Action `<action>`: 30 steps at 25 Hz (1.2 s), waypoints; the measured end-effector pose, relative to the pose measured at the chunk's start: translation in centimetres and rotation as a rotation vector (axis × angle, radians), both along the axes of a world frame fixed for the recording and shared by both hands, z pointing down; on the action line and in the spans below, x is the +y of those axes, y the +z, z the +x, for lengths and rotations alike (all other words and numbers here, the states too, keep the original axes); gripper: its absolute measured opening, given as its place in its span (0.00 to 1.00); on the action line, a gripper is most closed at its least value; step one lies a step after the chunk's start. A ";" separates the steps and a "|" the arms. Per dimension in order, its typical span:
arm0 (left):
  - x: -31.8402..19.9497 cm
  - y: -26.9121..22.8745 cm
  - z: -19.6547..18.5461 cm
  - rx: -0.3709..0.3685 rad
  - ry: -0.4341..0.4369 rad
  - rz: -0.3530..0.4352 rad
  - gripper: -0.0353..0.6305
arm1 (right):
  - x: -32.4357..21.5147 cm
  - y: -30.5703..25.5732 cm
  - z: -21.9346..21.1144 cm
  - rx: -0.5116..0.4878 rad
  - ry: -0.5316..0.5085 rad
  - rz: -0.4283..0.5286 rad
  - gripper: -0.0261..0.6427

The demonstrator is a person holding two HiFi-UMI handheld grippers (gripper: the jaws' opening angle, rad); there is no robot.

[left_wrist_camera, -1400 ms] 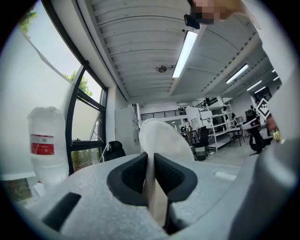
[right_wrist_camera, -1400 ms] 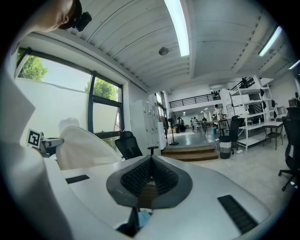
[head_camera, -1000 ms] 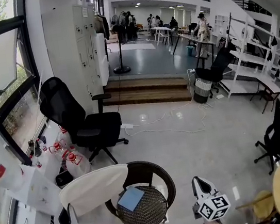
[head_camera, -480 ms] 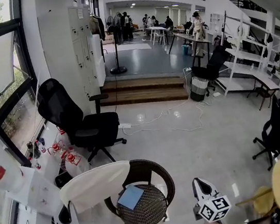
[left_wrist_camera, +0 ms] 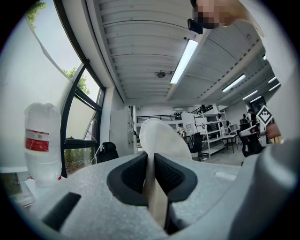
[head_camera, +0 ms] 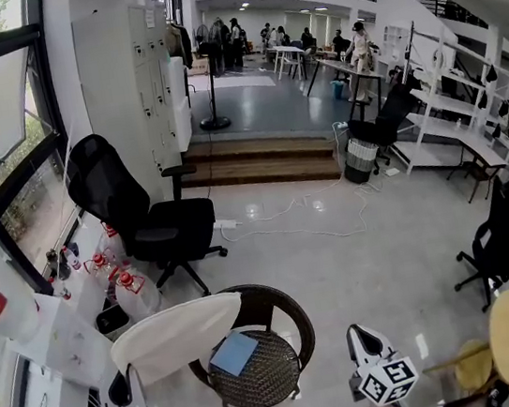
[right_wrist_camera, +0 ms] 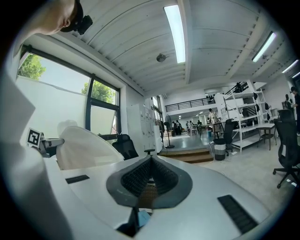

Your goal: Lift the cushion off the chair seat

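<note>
Cushion: the cream oval cushion [head_camera: 175, 338] is off the seat and hangs tilted in the air at 9 o'clock of the wicker chair. It sits low in the head view, near 7 o'clock.
Left gripper: the left gripper [left_wrist_camera: 151, 161] has its black fingers [left_wrist_camera: 132, 176] clamped on the cushion's thin edge. The cushion's pale face rises beyond them.
Wicker chair: the wicker chair [head_camera: 271, 375] has a round woven seat with a dark curved back and stands at 6 o'clock in the head view.
On the seat: a blue square pad [head_camera: 234, 352] lies flat toward the seat's 10 o'clock.
Right gripper: the right gripper [head_camera: 362, 341] is at 3 o'clock of the chair, apart from it. Its fingers [right_wrist_camera: 136, 180] meet at the tips with nothing between them.
Water jugs: clear water jugs [head_camera: 133, 292] with red caps stand on the floor [head_camera: 357, 258] at 10 o'clock of the chair. I cannot tell how full they are.
Large bottle: a translucent large bottle [left_wrist_camera: 42, 140] with a red label is at 9 o'clock in the left gripper view. Its contents are unclear.
Bin: a dark bin [head_camera: 359, 163] stands at the foot of the steps [head_camera: 263, 163], at 1 o'clock. Its inside is not visible.
Office chair: a black office chair [head_camera: 132, 207] stands at 11 o'clock of the wicker chair.
</note>
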State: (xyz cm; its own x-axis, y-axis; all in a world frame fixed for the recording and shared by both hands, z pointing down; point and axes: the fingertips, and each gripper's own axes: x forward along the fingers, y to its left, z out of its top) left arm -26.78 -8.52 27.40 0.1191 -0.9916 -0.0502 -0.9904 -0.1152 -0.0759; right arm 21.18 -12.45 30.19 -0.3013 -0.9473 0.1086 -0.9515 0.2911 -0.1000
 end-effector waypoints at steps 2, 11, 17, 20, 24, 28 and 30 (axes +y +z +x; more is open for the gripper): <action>0.2 0.1 -0.1 0.007 0.000 -0.002 0.12 | 0.1 0.1 -0.3 0.006 -0.007 -0.004 0.04; 0.5 0.7 -0.1 0.018 0.017 -0.004 0.12 | 0.7 0.3 -1.2 -0.001 -0.015 -0.007 0.04; 0.9 0.5 0.1 0.009 0.023 -0.008 0.12 | 1.2 0.0 -1.4 0.028 -0.005 0.020 0.04; 1.1 0.6 -0.2 0.007 0.019 -0.007 0.12 | 1.3 0.0 -1.7 0.020 -0.007 0.027 0.04; 1.3 0.6 -0.6 0.011 0.018 -0.009 0.12 | 1.1 -0.1 -2.1 0.008 -0.003 0.031 0.04; 1.5 0.4 -0.7 0.014 0.020 -0.006 0.12 | 1.1 -0.5 -2.7 0.015 -0.013 0.034 0.04; 1.6 0.3 -0.6 0.015 0.020 -0.003 0.12 | 1.0 -0.5 -2.9 0.015 -0.017 0.034 0.04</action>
State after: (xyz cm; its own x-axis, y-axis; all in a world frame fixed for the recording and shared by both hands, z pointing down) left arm -27.43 -6.91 27.71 0.1378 -0.9893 -0.0488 -0.9890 -0.1347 -0.0608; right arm 18.27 -11.42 29.65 -0.3163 -0.9452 0.0812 -0.9476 0.3107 -0.0751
